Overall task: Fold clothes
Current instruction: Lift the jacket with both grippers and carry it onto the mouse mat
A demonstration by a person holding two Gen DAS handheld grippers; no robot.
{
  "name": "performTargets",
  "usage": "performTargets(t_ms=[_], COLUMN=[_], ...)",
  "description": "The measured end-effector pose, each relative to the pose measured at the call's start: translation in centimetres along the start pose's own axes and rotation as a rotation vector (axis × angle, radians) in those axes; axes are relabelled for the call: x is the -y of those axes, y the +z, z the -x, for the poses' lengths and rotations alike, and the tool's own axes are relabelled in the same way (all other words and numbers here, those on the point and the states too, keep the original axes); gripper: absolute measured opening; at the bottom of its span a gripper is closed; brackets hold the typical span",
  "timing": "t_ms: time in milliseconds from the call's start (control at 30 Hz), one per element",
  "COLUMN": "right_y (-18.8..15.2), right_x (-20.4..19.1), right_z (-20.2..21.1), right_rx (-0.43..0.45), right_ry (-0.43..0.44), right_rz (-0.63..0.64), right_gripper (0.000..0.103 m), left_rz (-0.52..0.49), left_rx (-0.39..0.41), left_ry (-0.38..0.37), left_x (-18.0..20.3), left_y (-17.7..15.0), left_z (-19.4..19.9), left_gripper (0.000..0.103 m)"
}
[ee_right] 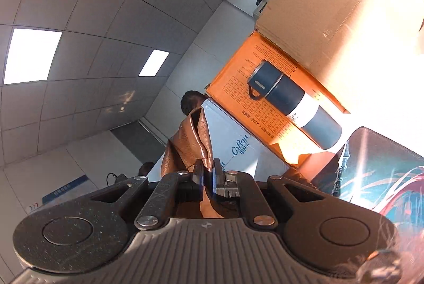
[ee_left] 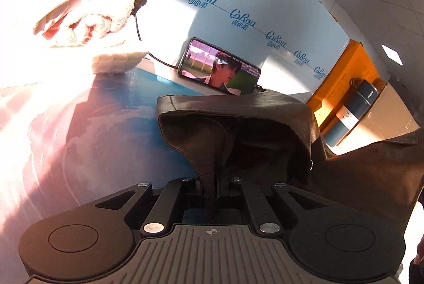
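A dark brown leather-like garment (ee_left: 238, 125) hangs over my left gripper (ee_left: 212, 183), which is shut on a fold of it; the cloth drapes off to the right above the patterned mat (ee_left: 106, 138). In the right wrist view my right gripper (ee_right: 208, 175) is shut on the same brown garment (ee_right: 190, 141), which stands up in shiny folds past the jaws. The right gripper is tilted up toward the ceiling.
A pile of folded pale and pink towels (ee_left: 87, 19) lies at the left. A phone (ee_left: 220, 69) playing video leans on a blue-white carton (ee_left: 238, 5). A blue thermos (ee_right: 294, 103) stands by an orange box (ee_right: 246, 88) and a cardboard box (ee_right: 312, 5).
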State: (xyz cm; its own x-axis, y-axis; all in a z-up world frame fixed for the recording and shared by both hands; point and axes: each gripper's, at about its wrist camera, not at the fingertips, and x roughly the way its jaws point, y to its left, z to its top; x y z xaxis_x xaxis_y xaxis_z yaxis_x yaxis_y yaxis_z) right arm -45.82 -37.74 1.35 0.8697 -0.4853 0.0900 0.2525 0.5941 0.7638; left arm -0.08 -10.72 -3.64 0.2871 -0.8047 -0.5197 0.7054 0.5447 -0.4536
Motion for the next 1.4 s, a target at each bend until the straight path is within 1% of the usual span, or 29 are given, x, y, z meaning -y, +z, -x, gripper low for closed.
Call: performTargets(t_ms=[67,100,133,167,200,233,267,300,400,533,567,600,633,667,700,733,767,800,833,867,933,967,1000,1033,1067,1167,1267,1333,1400], right_y=[-0.5,-0.7,-1.0,-1.3,-1.5,-1.7,-1.9,-2.1,-2.7,-3.4,-3.6,-3.7,-3.9,-4.0,-4.2,-4.2,-4.3,-4.3,-4.2,-4.2,-3.9,-3.8,-3.8,-3.9,-3.9,-3.7,-3.5,-3.4,-3.4], right_x=[0.3,0.3,0.3,0.3,0.3,0.3,0.4,0.4,0.7,1.4,1.7,2.0,2.2,2.5,2.9,3.3,3.7,4.1,4.6,4.9,5.0,5.1,5.3,5.3,5.3,5.7,6.7,7.2,7.2], right_z=[1.5,2.2,2.8,3.5,4.2,4.7,5.1,5.5,6.6,7.7,8.0,8.3,8.6,8.9,9.1,9.3,9.6,9.9,10.4,10.9,11.7,11.8,11.7,11.6,11.5,11.0,10.3,9.7,8.6], right_rx=[-0.004,-0.008,-0.013,-0.020,-0.027,-0.033,-0.041,-0.049,-0.070,-0.092,-0.096,-0.101,-0.106,-0.110,-0.121,-0.133,-0.142,-0.144,-0.138,-0.125,-0.119,-0.130,-0.146,-0.160,-0.168,-0.160,-0.119,-0.093,-0.091], right_ry=[-0.027,-0.038,-0.049,-0.066,-0.082,-0.094,-0.105,-0.115,-0.153,-0.223,-0.244,-0.264,-0.285,-0.306,-0.333,-0.361,-0.385,-0.400,-0.407,-0.393,-0.340,-0.302,-0.260,-0.231,-0.212,-0.142,-0.106,-0.101,-0.108], right_rz=[0.029,0.044,0.061,0.083,0.105,0.122,0.136,0.149,0.183,0.185,0.179,0.173,0.168,0.162,0.147,0.127,0.100,0.070,0.032,0.001,-0.053,-0.082,-0.113,-0.142,-0.173,-0.299,-0.425,-0.478,-0.492], right_gripper=[0.006,0.006,0.006,0.007,0.007,0.007,0.008,0.008,0.009,0.010,0.012,0.019,0.024,0.033,0.039,0.042,0.049,0.057,0.060,0.061,0.071,0.078,0.081,0.081,0.082,0.089,0.091,0.091,0.091], left_rz=[-0.024,-0.040,-0.069,-0.099,-0.128,-0.158,-0.187,-0.215,-0.285,-0.384,-0.415,-0.445,-0.473,-0.497,-0.518,-0.525,-0.521,-0.504,-0.479,-0.454,-0.400,-0.359,-0.318,-0.277,-0.240,-0.180,-0.185,-0.206,-0.225], left_rx=[-0.005,-0.001,0.020,0.040,0.061,0.081,0.102,0.119,0.135,0.118,0.112,0.104,0.090,0.068,0.048,0.037,0.034,0.029,0.021,0.014,-0.003,-0.015,-0.027,-0.038,-0.049,-0.071,-0.091,-0.099,-0.100], left_ry=[0.028,0.051,0.108,0.164,0.221,0.277,0.334,0.374,0.332,0.163,0.131,0.105,0.100,0.103,0.108,0.117,0.122,0.122,0.118,0.115,0.106,0.092,0.079,0.065,0.046,-0.058,-0.146,-0.166,-0.171], left_x=[0.1,0.2,0.5,0.8,1.0,1.3,1.6,1.8,2.7,4.7,5.3,5.9,6.4,6.8,7.2,7.4,7.3,7.1,6.7,6.4,5.7,5.1,4.5,3.9,3.4,3.0,3.6,4.4,5.1], left_y=[0.1,0.1,0.1,0.0,0.0,0.0,-0.1,-0.1,-0.3,-1.3,-1.7,-2.1,-2.5,-2.8,-3.1,-3.2,-3.2,-3.2,-3.3,-3.4,-3.6,-3.8,-4.0,-4.2,-4.3,-4.9,-5.7,-6.1,-6.4], left_z=[-0.2,-0.2,0.1,0.5,0.8,1.1,1.4,1.7,2.9,4.0,3.9,3.8,3.6,3.4,3.2,3.2,3.4,3.7,4.1,4.5,5.2,5.6,6.0,6.4,6.8,8.0,8.0,7.8,7.5], left_gripper=[0.010,0.013,0.021,0.039,0.052,0.083,0.093,0.093,0.093,0.093,0.095,0.096,0.096,0.096,0.096,0.096,0.096,0.096,0.096,0.096,0.096,0.096,0.096,0.096,0.097,0.097,0.099,0.100,0.100])
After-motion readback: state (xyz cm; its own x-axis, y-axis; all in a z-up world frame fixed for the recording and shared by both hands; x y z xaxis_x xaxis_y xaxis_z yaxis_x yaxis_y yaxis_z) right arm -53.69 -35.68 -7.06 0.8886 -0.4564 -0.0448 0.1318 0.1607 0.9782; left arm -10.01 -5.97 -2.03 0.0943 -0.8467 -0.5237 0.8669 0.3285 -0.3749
